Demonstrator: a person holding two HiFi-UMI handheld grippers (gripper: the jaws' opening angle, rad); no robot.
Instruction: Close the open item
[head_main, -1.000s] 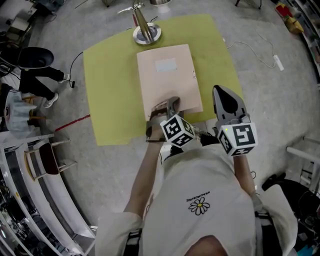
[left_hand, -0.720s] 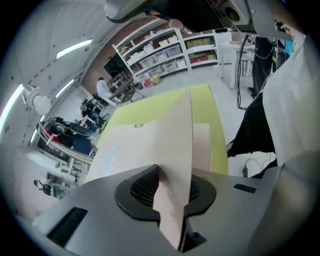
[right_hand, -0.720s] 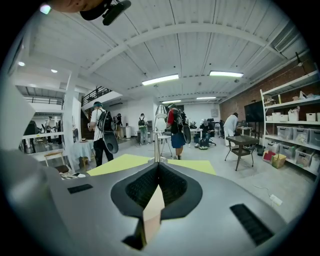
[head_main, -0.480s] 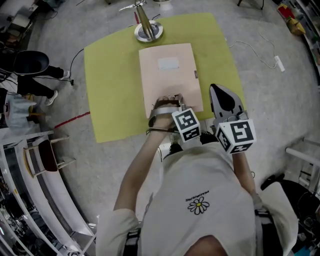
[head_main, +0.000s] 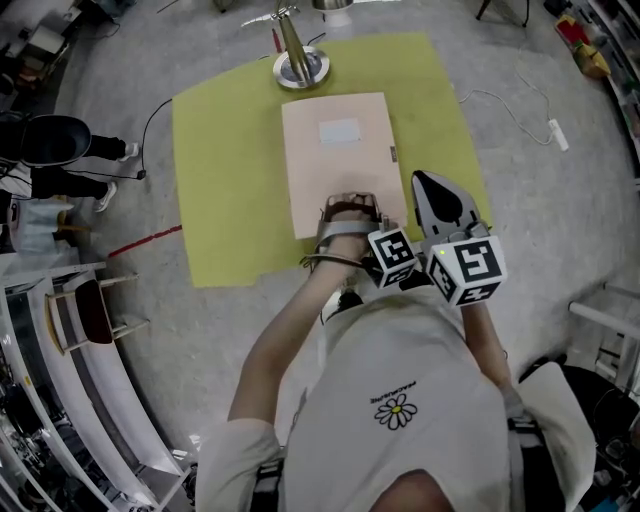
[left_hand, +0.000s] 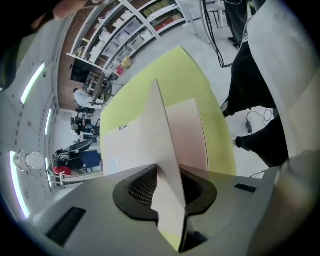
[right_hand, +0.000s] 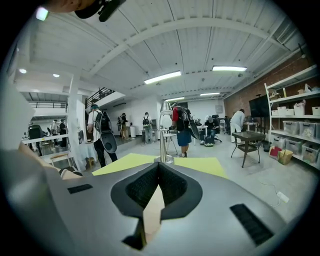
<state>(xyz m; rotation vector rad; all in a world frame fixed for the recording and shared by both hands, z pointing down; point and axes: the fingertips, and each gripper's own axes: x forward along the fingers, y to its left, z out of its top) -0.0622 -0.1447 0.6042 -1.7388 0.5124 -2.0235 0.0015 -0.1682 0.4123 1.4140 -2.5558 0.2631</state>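
A pale pink folder (head_main: 337, 150) lies flat on a yellow-green mat (head_main: 220, 180) on the floor. My left gripper (head_main: 350, 212) points steeply down at the middle of the folder's near edge. In the left gripper view a thin sheet edge of the folder (left_hand: 170, 150) runs between the jaws of the left gripper (left_hand: 159, 167). The jaws have just been opening slightly, and both pads still lie against the sheet. My right gripper (head_main: 422, 182) hovers just right of the folder's near right corner, shut and empty. It (right_hand: 159, 165) aims almost level across the mat (right_hand: 200, 165).
A metal stand with a round base (head_main: 300, 65) sits at the mat's far edge, also ahead (right_hand: 163, 140). A white cable and power strip (head_main: 553, 125) lie on the floor at right. A person's legs (head_main: 75, 165) are at left. Several people stand in the hall.
The left gripper has rolled at the folder's near edge and shifted a little right, bringing its marker cube next to the right gripper's. The right gripper and the folder stay put.
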